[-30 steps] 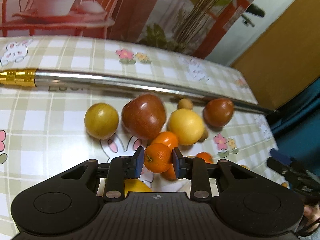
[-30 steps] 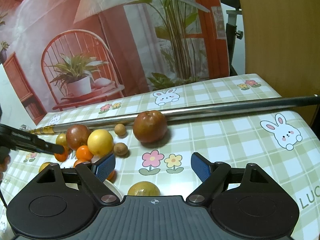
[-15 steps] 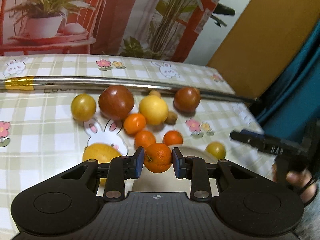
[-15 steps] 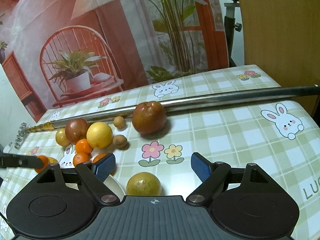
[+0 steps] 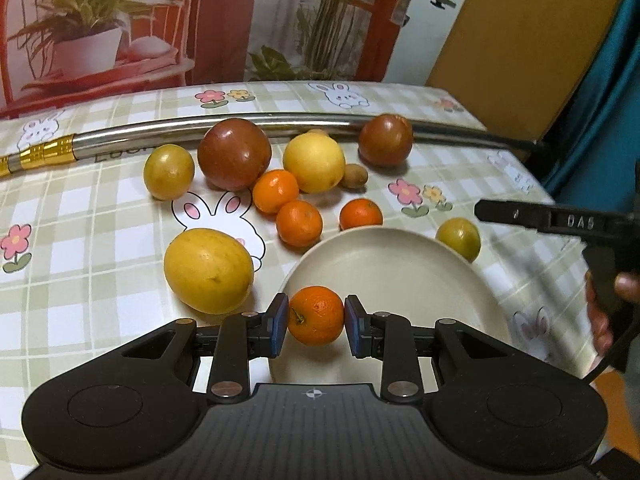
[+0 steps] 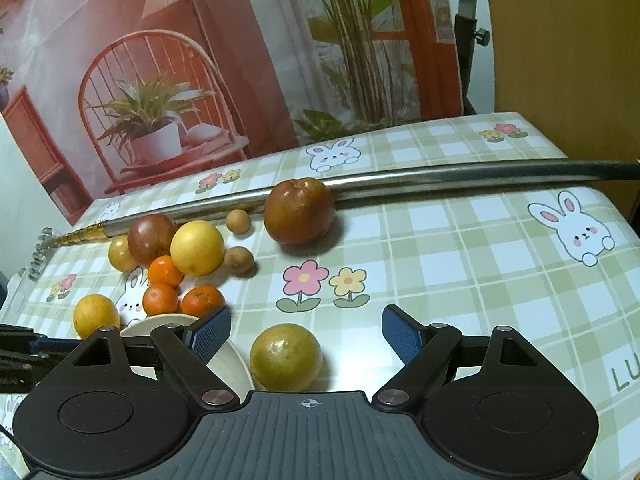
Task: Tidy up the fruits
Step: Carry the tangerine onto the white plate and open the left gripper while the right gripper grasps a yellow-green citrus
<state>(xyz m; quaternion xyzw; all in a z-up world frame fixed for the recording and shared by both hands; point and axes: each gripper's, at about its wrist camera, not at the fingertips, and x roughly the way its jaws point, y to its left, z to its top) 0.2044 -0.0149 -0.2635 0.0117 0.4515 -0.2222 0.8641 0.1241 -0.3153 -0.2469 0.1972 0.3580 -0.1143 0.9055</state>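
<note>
Orange mandarin: clenched in left tool, now carried from the fruit pile to over the plate rim
Right tool: released, idle
Meaning: first fruit ready to drop in

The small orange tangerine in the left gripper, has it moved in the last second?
Yes. The small orange tangerine, shut in the left gripper, was carried back from the fruit cluster beside the long metal pole to the near rim of the beige plate.
</note>
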